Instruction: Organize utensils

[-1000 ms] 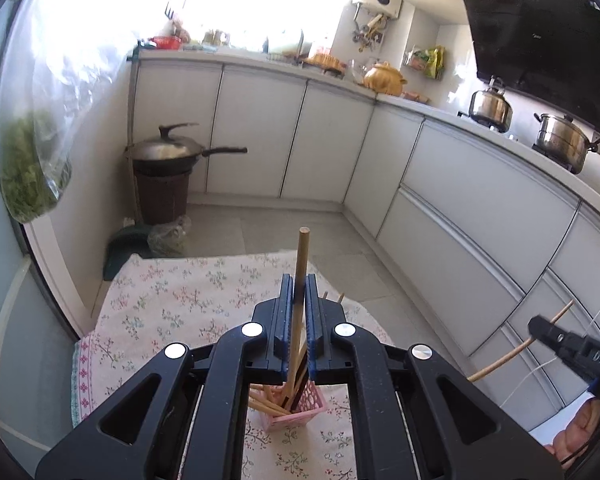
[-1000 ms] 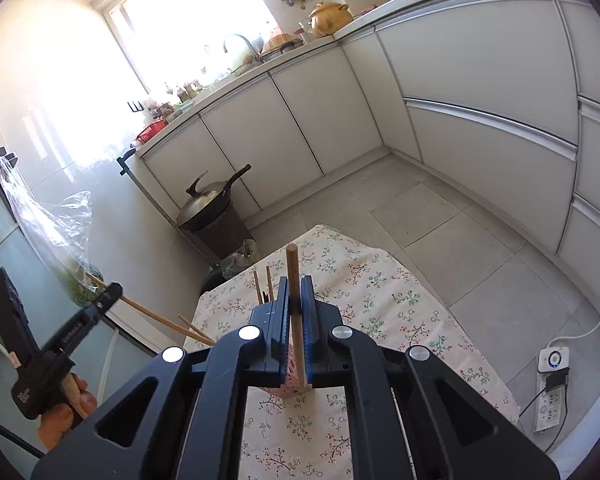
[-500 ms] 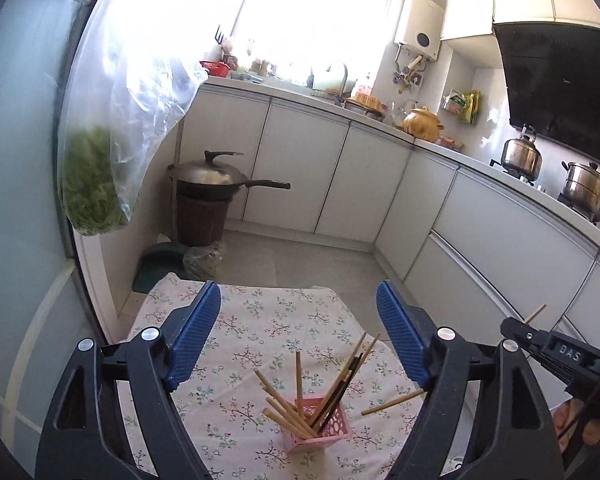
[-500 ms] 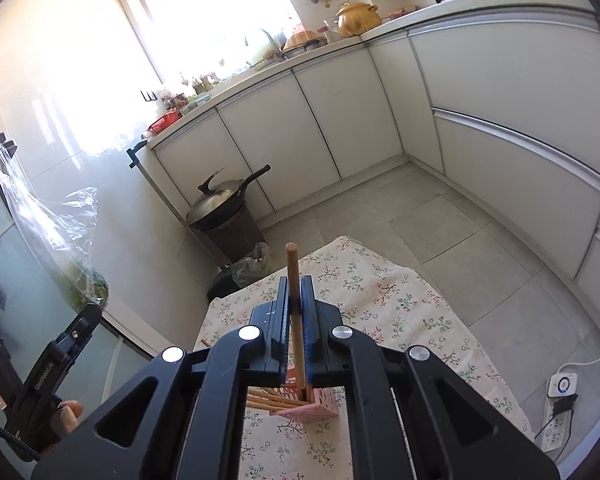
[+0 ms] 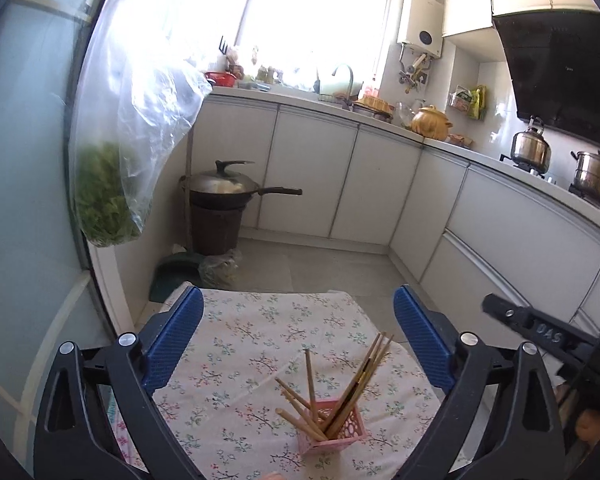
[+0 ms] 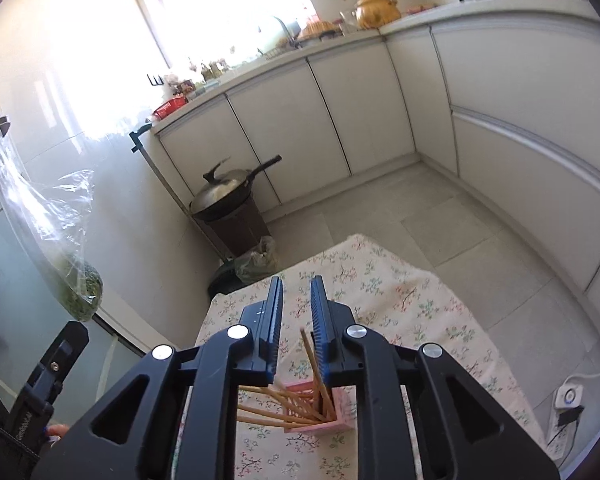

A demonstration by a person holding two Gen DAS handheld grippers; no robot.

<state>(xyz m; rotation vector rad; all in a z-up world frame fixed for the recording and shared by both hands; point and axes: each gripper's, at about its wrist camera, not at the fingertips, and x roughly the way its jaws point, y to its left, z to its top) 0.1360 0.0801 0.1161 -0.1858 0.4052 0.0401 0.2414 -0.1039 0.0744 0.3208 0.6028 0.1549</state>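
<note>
Only "DAS" reads on the right gripper (image 5: 496, 308), jaws just parting, empty. Left gripper (image 5: 298, 332) spreads wide. Chopsticks (image 5: 320, 396) stand in a pink basket (image 5: 340, 438) on the floral-clothed worktop (image 5: 260, 340); white kitchen cabinets (image 5: 308, 172) behind.

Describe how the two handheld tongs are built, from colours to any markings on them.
Both tongs are glossy black plastic frames with triangular cut-outs and round silver rivets. The left tongs carry ribbed blue pads on the inner faces of the fingers; the right tongs have the same blue pads, seen edge-on. In the left wrist view, the side of the right tool shows raised letters, roughly "DAS". No cables or sleeves are visible.
</note>
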